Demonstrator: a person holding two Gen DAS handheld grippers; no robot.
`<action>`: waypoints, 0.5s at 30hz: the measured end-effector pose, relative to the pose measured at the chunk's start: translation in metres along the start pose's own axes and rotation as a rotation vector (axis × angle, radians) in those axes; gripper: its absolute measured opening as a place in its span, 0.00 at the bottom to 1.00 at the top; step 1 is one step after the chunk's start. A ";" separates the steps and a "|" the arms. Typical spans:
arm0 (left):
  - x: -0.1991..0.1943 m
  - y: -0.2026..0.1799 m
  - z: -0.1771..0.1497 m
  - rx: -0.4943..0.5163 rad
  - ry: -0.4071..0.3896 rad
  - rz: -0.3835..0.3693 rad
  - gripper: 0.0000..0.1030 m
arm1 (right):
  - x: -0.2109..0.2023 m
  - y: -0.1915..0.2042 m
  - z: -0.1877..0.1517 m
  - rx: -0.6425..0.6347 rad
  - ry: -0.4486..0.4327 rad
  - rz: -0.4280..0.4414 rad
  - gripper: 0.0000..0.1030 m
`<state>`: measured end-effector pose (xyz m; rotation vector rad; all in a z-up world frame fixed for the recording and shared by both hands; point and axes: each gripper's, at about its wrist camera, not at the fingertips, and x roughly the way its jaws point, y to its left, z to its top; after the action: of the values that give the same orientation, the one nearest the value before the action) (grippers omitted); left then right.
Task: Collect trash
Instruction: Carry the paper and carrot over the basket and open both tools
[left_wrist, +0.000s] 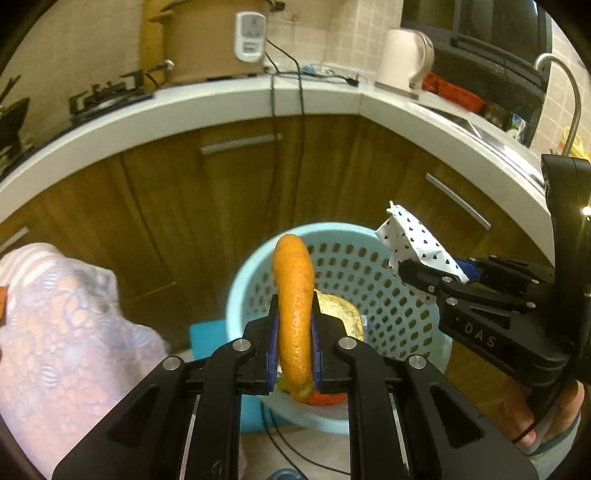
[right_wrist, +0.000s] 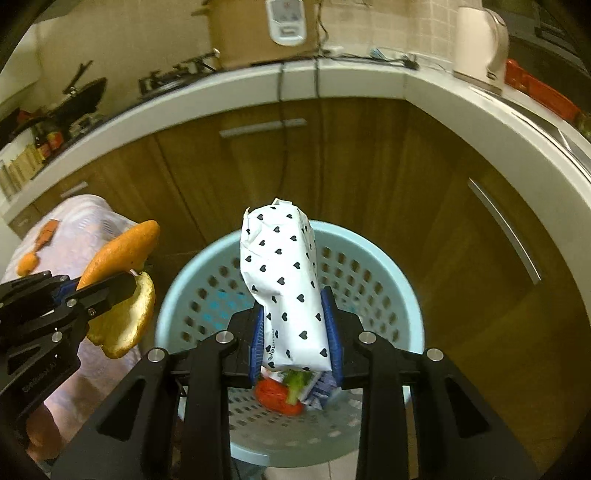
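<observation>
Both grippers hovered over the light blue perforated basket (right_wrist: 376, 280), each loaded. Left gripper (left_wrist: 294, 332) was clamped on an orange peel (left_wrist: 293, 295); right gripper (right_wrist: 295, 328) was pinched on a white heart-print wrapper (right_wrist: 284, 280). Basket already held red scrap, a green bit and packaging; these two drops were left, and more peel lay on the cloth-covered table (right_wrist: 85, 221). "DAS" read on the right gripper body; wrapper print unreadable.

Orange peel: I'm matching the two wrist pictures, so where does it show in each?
Left wrist: orange peel, centre, clamped upright in the left gripper.
Right wrist: the peel at left, in that gripper.
Shared landmark: the blue basket below both.
</observation>
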<state>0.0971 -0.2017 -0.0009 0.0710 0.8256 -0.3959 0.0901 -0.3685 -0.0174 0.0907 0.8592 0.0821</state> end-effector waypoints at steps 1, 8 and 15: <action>0.005 -0.002 0.000 -0.003 0.011 -0.009 0.12 | 0.001 -0.003 -0.002 0.005 0.005 -0.001 0.26; 0.027 -0.004 0.003 -0.021 0.053 -0.037 0.18 | 0.014 -0.014 -0.007 0.013 0.052 -0.027 0.27; 0.021 0.008 0.002 -0.054 0.049 -0.024 0.51 | 0.025 -0.009 -0.010 0.007 0.101 -0.029 0.58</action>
<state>0.1142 -0.2008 -0.0153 0.0210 0.8857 -0.3954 0.0990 -0.3737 -0.0443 0.0808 0.9619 0.0573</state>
